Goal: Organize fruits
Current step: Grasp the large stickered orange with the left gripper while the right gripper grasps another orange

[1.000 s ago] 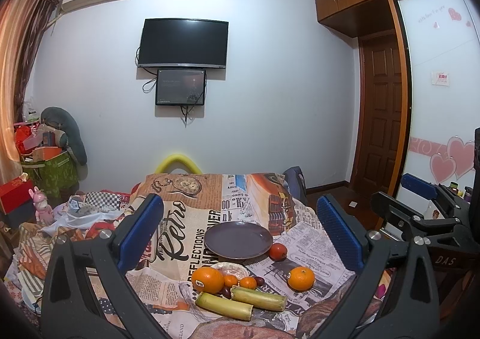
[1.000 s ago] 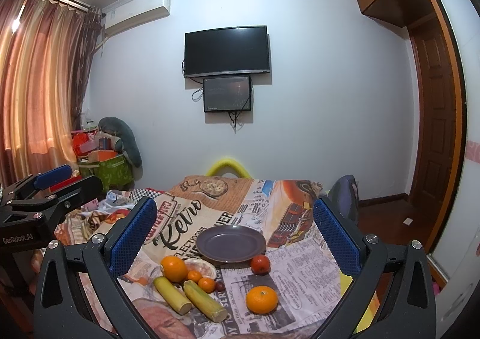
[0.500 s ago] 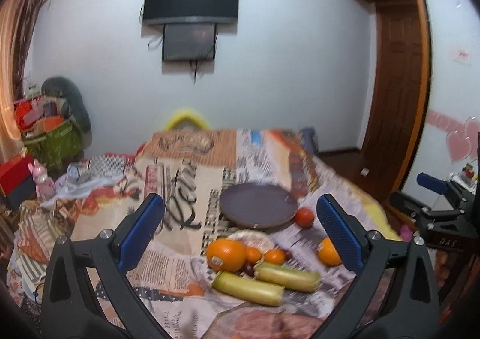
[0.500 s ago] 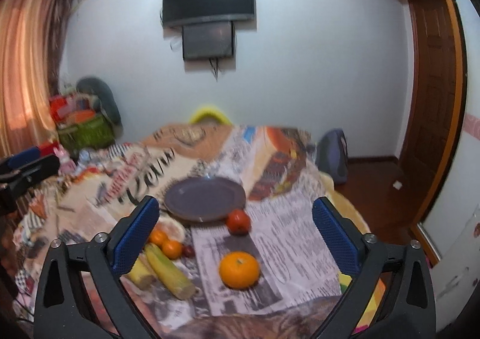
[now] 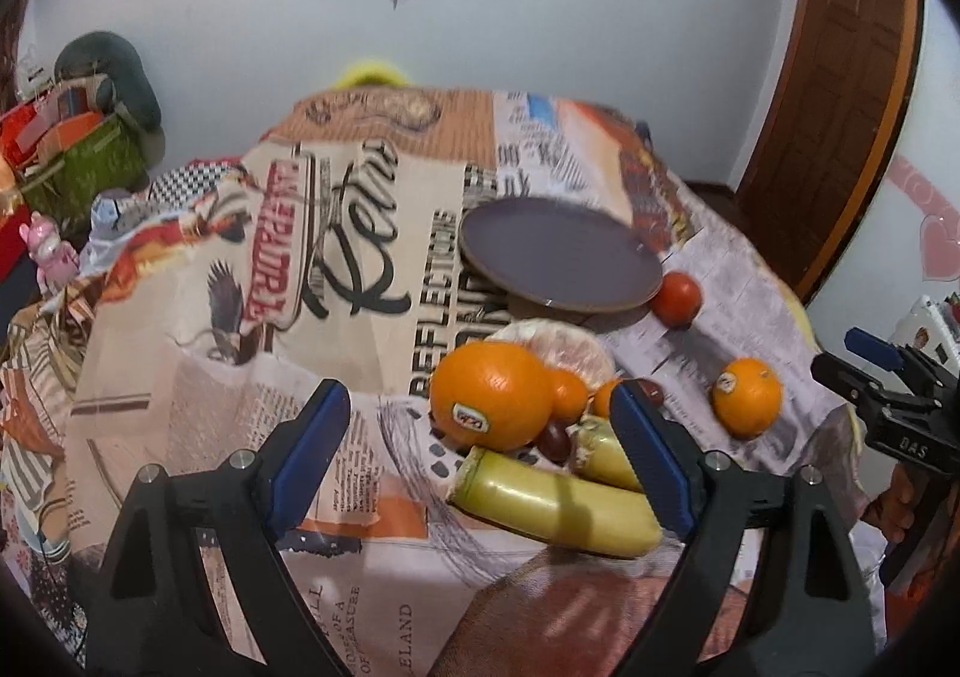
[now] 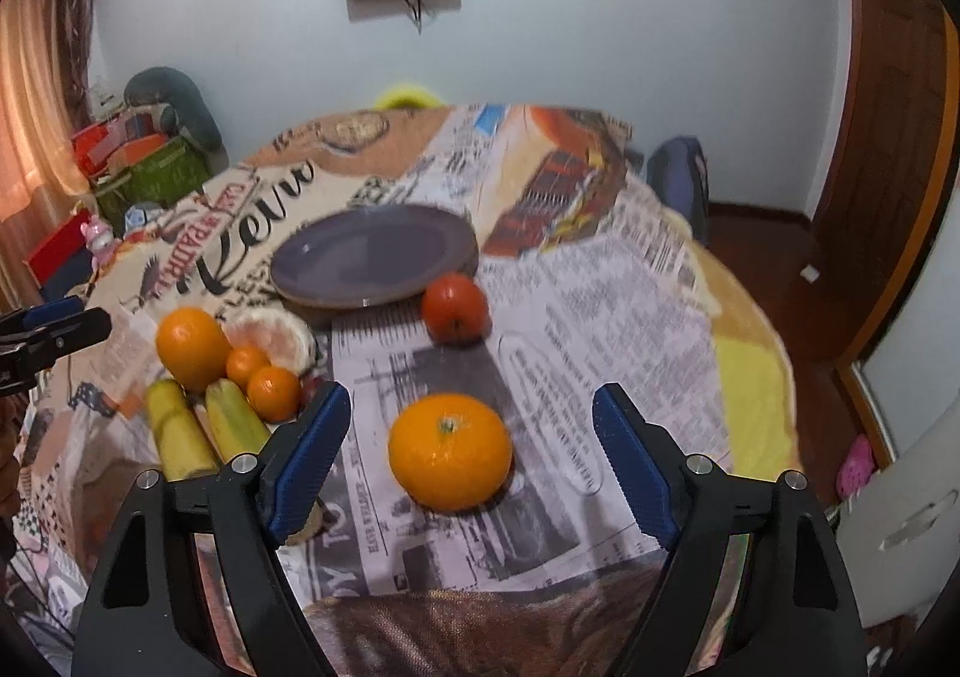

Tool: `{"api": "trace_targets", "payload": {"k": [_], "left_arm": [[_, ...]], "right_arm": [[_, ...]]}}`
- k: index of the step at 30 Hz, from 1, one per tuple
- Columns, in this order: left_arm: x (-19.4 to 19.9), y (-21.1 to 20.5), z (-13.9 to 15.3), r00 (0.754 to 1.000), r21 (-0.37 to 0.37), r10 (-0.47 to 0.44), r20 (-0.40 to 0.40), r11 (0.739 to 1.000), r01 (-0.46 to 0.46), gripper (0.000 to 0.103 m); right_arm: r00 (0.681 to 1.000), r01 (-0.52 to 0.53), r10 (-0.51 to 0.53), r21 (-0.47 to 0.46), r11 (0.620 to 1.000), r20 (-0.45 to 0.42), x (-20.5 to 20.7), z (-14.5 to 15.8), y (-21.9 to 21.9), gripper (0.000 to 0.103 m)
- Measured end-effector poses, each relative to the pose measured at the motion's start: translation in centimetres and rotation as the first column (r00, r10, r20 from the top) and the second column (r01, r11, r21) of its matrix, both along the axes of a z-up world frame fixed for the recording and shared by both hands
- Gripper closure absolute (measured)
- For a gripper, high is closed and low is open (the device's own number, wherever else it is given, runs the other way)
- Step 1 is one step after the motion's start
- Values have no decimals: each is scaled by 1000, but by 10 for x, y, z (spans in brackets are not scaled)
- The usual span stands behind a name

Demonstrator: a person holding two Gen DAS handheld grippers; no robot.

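An empty purple plate (image 5: 561,262) (image 6: 373,255) sits mid-table. A large orange (image 5: 491,403) (image 6: 191,347), a peeled citrus (image 5: 561,347), small oranges (image 6: 273,392), dark grapes (image 5: 553,440) and two yellow-green cane pieces (image 5: 555,503) (image 6: 180,440) cluster in front of it. A red tomato (image 5: 677,298) (image 6: 454,308) lies by the plate's rim. Another orange (image 5: 747,396) (image 6: 450,450) lies apart to the right. My left gripper (image 5: 480,449) is open, just short of the large orange. My right gripper (image 6: 471,452) is open, its jaws standing either side of the lone orange.
The table wears a newspaper-print cloth (image 5: 336,269). A green box of clutter (image 5: 78,161) and a pink toy (image 5: 51,251) stand at left. A brown door (image 5: 834,95) is at right. A blue bag (image 6: 681,185) sits behind the table.
Both grippers have moved forward and down toward the table. The fruits look much nearer, and both pairs of jaws have narrowed somewhat. Nothing has been picked up.
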State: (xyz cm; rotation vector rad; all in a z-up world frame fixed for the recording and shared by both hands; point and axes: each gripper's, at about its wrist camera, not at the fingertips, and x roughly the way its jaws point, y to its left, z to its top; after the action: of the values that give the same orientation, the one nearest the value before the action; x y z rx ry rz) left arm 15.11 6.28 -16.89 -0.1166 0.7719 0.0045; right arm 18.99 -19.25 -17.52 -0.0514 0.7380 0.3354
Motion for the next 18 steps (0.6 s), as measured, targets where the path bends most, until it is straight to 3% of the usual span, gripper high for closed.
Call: {"api": "trace_targets", "payload": {"k": [11, 18], "left_arm": [[34, -1, -36, 994, -39, -11, -111, 999, 7, 14], [47, -2, -47, 992, -44, -11, -122, 999, 6, 14]], "right_arm": [[993, -18, 19, 6, 1000, -113, 17, -30, 8, 22], [987, -39, 39, 5, 999, -154, 25, -44, 15, 22]]}}
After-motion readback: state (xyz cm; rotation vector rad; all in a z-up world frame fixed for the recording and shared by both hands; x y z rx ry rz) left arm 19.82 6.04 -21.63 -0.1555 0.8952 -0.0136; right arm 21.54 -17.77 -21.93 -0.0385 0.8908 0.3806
